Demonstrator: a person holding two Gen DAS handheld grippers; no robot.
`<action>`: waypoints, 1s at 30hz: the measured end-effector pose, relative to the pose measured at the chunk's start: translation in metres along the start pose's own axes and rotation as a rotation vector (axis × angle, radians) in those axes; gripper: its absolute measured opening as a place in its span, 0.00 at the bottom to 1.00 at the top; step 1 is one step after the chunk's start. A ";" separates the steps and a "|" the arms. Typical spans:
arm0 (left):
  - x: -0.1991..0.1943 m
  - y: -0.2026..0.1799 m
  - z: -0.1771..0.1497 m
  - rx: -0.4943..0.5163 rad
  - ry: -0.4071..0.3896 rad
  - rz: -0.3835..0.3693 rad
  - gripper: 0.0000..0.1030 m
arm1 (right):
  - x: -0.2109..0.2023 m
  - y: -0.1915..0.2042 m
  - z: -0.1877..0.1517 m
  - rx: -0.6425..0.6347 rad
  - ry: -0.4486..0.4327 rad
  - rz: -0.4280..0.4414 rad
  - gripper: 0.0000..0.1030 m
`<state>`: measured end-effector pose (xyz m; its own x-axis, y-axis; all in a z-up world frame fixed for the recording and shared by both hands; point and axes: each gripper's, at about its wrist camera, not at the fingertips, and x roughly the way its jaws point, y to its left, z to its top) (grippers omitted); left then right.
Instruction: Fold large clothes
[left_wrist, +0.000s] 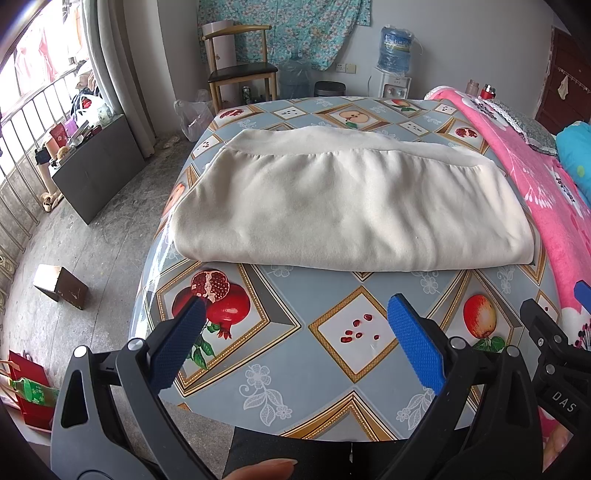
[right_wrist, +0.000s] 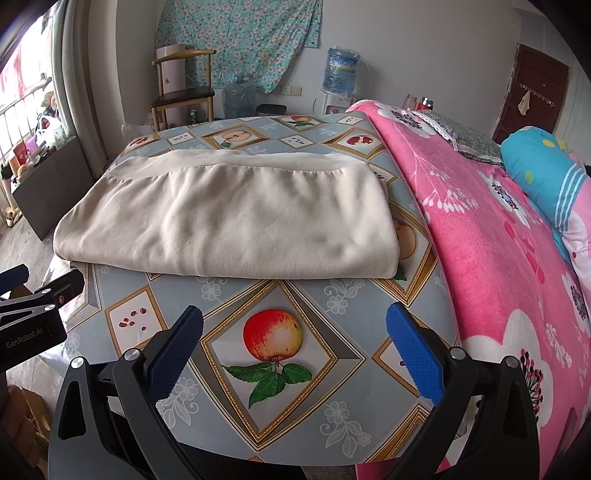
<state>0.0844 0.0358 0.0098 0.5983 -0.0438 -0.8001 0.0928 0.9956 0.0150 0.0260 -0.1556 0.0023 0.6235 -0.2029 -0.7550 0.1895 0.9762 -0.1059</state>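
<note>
- Grey concrete floor far left, with a small brown box on it; dark low cabinet by the window railing. All well clear of the work area.
- Left gripper: fingers spread wide, nothing between them, hovering over the near edge of the table. Fruit-print oilcloth visible straight through the gap.
- Cream garment sits mid-table, beyond both grippers, not touched by either. It's already a folded rectangle: ribbed hem band along the far edge, thick rounded fold along the near edge, several layers stacked.
- Right gripper: fingers also wide apart, empty, over the apple print just in front of the garment's near fold.
- Pink floral blanket runs along the table's right side; garment's right end lies just beside it, can't tell if they touch.
- Step, my read: between folds or near done. Bundle is neat but still wide left to right, so one more fold across looks plausible.
- Next move, if so: each gripper closes on a near corner, catching every layer, not just the top one. Lift evenly, carry across, lay flat.
- Risks: thick fold may slip from the pads or layers may shear apart; right corner grab could snag the blanket.
</note>
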 end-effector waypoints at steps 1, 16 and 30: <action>0.000 0.000 0.000 0.000 0.000 0.000 0.93 | 0.000 0.000 0.000 0.000 0.000 0.000 0.94; -0.001 0.001 0.000 0.002 -0.007 0.006 0.93 | 0.000 0.000 0.000 -0.001 0.000 0.000 0.94; -0.002 0.001 0.002 -0.005 -0.004 0.000 0.93 | -0.001 -0.001 0.000 -0.005 -0.007 -0.006 0.94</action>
